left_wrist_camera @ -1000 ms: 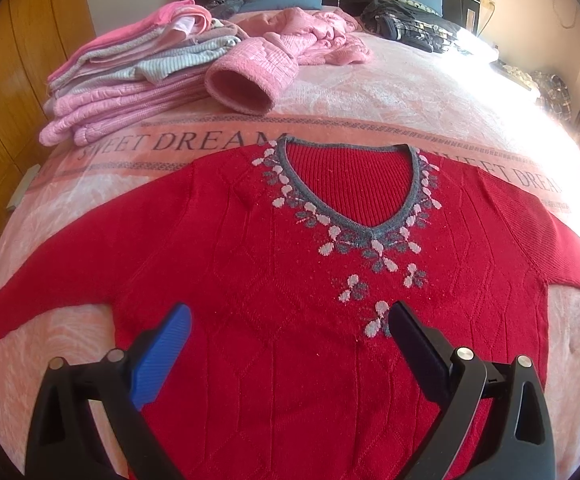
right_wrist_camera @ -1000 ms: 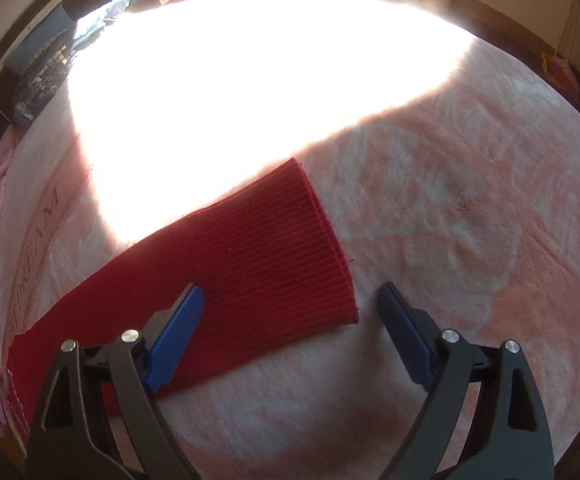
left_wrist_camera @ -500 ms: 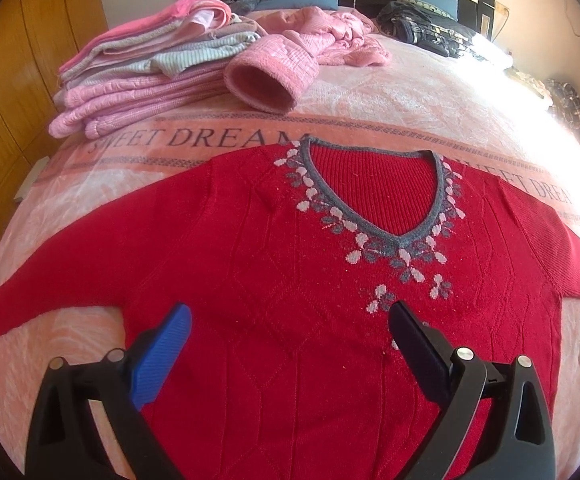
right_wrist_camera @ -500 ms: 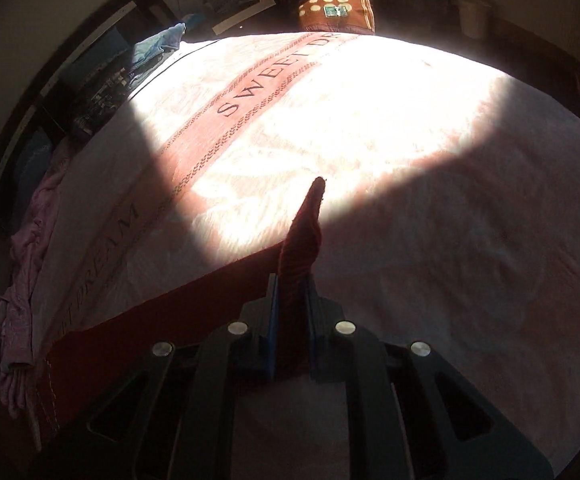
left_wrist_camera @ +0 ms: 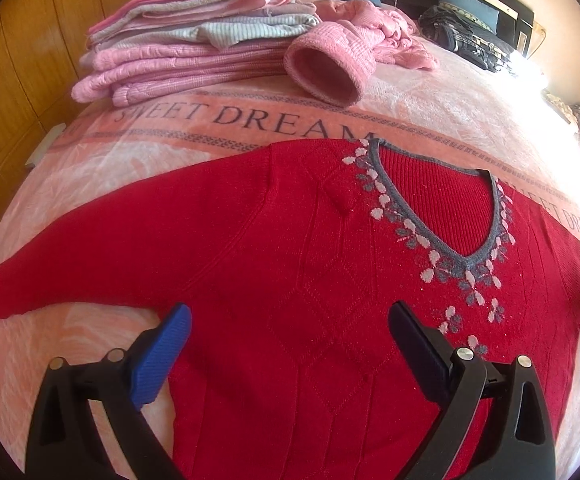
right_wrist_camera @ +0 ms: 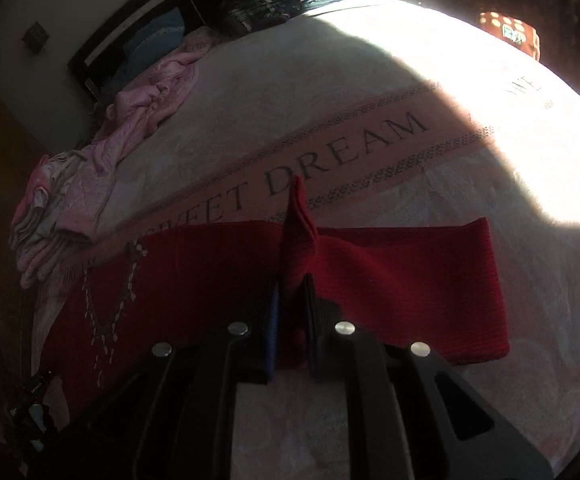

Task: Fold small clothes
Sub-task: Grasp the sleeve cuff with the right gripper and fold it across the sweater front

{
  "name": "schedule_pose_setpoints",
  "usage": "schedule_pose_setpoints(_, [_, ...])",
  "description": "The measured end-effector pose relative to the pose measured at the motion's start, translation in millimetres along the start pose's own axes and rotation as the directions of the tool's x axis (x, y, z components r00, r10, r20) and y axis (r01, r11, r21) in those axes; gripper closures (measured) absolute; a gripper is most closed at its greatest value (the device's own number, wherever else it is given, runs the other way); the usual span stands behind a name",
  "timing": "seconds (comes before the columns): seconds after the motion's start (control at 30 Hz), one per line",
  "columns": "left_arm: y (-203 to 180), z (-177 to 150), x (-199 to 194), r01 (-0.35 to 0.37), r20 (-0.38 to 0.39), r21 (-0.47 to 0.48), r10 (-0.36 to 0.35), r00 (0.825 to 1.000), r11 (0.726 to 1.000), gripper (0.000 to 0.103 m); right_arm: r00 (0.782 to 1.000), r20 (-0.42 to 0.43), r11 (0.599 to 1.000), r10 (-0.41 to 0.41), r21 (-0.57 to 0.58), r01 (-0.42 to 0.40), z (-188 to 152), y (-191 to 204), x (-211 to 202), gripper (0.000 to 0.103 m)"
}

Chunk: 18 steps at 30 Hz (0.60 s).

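Two grippers, two jobs here. Your right gripper [right_wrist_camera: 290, 280] is pinched tight on a ridge of the red sweater's right sleeve [right_wrist_camera: 410, 276], while your left gripper [left_wrist_camera: 290, 332] hangs wide apart over the sweater's body, holding nothing. The red sweater [left_wrist_camera: 290, 280] lies flat, front up, on the pink "SWEET DREAM" blanket [left_wrist_camera: 249, 120], near the stack of folded pink clothes [left_wrist_camera: 193, 48]. I'd carry that sleeve across the chest in a low arc so the ribbed knit doesn't drag or bunch. It's a soft, stretchy knit with a grey V-neck trim [left_wrist_camera: 442, 236], so go gentle.
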<state>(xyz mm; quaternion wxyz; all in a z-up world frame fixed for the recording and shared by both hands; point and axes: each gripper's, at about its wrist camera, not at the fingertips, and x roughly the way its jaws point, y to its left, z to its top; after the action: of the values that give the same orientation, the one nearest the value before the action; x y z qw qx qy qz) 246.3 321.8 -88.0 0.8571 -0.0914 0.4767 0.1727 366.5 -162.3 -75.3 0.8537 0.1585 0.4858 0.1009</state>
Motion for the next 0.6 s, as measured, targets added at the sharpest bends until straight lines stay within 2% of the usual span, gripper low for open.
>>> schedule_pose_setpoints(0.2, [3,0,3,0.018,-0.013,0.008,-0.018,1.0,1.0,0.004,0.99,-0.062,0.984,0.127,-0.114,-0.134,-12,100,22,0.093])
schedule_pose_setpoints(0.33, [5,-2,4,0.022,-0.015,0.012,-0.022,1.0,1.0,0.004,0.968,-0.138,0.96,0.211,-0.159,-0.231,-29,160,44,0.093])
schedule_pose_setpoints(0.47, [6,-2,4,0.029,-0.015,0.012,-0.029,0.999,0.999,0.004,0.96,-0.196,0.942,0.201,-0.23,-0.245,-50,208,67,0.093])
schedule_pose_setpoints(0.6, [5,-2,5,0.034,-0.018,0.013,-0.034,0.999,0.999,0.004,0.946,-0.259,0.933,0.194,-0.25,-0.26,-66,234,96,0.091])
